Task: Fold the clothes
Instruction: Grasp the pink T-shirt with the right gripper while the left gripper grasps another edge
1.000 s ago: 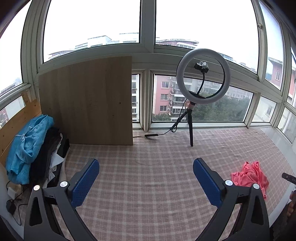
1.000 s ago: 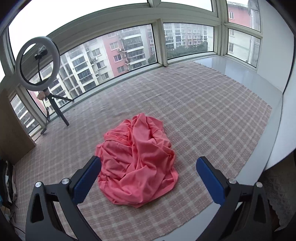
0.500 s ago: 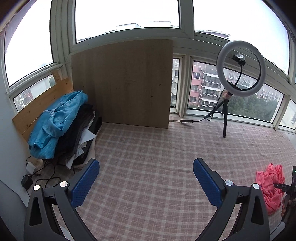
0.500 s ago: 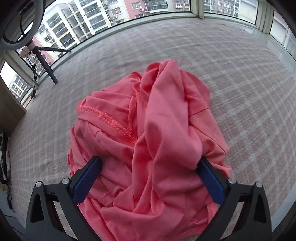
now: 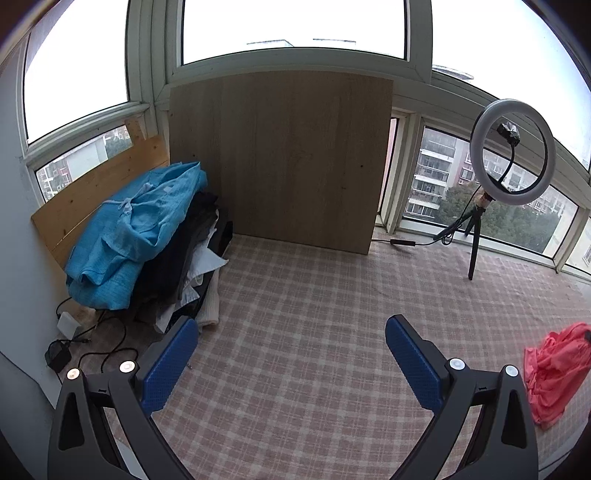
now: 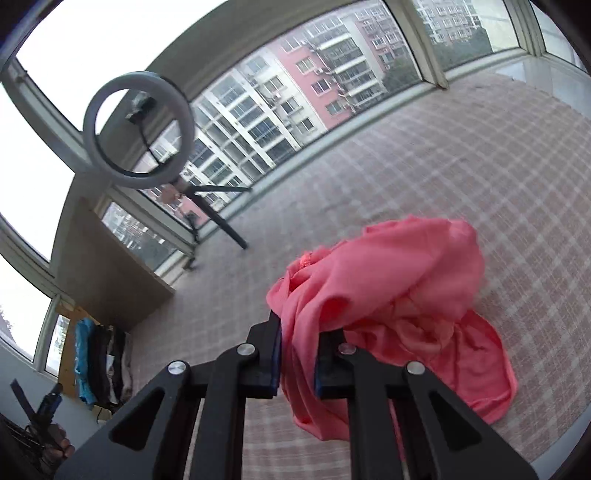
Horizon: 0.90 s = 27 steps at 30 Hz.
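Surface: checked cloth (image 5: 314, 332) covering the platform.
Board: wooden panel (image 5: 288, 158) upright against the windows (image 5: 295, 26).
Light: ring light (image 5: 512, 152) on a tripod, cable trailing.
Corner: charger (image 5: 57, 357) and cables on floor.

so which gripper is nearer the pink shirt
Right. The right gripper is shut on the pink shirt; the left gripper hangs open over bare mat, the shirt off to its right.
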Available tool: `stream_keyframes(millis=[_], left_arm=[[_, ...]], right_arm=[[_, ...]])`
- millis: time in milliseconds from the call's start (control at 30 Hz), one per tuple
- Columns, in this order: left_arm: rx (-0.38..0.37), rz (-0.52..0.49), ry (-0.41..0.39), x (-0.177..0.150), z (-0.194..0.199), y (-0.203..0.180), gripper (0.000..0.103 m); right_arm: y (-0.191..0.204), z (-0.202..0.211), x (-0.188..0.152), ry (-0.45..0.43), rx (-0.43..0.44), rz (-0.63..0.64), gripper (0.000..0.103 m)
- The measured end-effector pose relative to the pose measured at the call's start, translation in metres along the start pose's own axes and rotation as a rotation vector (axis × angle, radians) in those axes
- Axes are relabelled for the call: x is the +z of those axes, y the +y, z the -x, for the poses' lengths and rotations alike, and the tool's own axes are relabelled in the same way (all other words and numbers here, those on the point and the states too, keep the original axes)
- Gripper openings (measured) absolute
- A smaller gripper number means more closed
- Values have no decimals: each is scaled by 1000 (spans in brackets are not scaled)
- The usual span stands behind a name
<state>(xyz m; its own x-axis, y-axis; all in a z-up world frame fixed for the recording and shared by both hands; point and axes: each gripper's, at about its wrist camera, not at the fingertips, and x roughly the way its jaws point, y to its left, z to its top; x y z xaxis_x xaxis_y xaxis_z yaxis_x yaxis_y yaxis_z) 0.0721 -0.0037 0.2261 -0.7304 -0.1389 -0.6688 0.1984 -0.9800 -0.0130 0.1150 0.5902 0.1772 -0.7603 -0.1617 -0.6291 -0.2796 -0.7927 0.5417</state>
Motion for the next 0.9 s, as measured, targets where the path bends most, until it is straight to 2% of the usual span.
stream_keyframes(millis=[133,267,333,433,467,533,567,600,667,800,900], left_arm=[[36,40,20,-10,-3,38,102],[92,105,33,-22,0,86,102],[76,102,42,-25,-3,88,102],[53,98,55,-30,-8,90,102],[45,96,59,-31,-9,91,102],[30,94,67,-35,-12,93,102],[22,92,72,-36,-14,94,102],[14,91,76,-38,-16,95,102],[-2,88,84,-41,-19,97,102],[-23,39,136,-50,-46,76,101],[-35,-15,190,-58,-76,49,98]], right_arm=[[116,-4,-10,-16,148,158,12],[244,-32,-49,58,369,321,12],[301,-60,-87,185,479,414,13],[361,-108,-147,427,456,553,20],[367,-115,-159,461,423,574,21],[352,-117,-163,448,398,560,26],[341,-116,-161,431,391,545,36],[327,-115,-158,413,374,525,53],[291,-120,-146,385,290,470,65],[222,-141,-132,374,97,392,65],[175,-163,-133,409,-23,315,65]])
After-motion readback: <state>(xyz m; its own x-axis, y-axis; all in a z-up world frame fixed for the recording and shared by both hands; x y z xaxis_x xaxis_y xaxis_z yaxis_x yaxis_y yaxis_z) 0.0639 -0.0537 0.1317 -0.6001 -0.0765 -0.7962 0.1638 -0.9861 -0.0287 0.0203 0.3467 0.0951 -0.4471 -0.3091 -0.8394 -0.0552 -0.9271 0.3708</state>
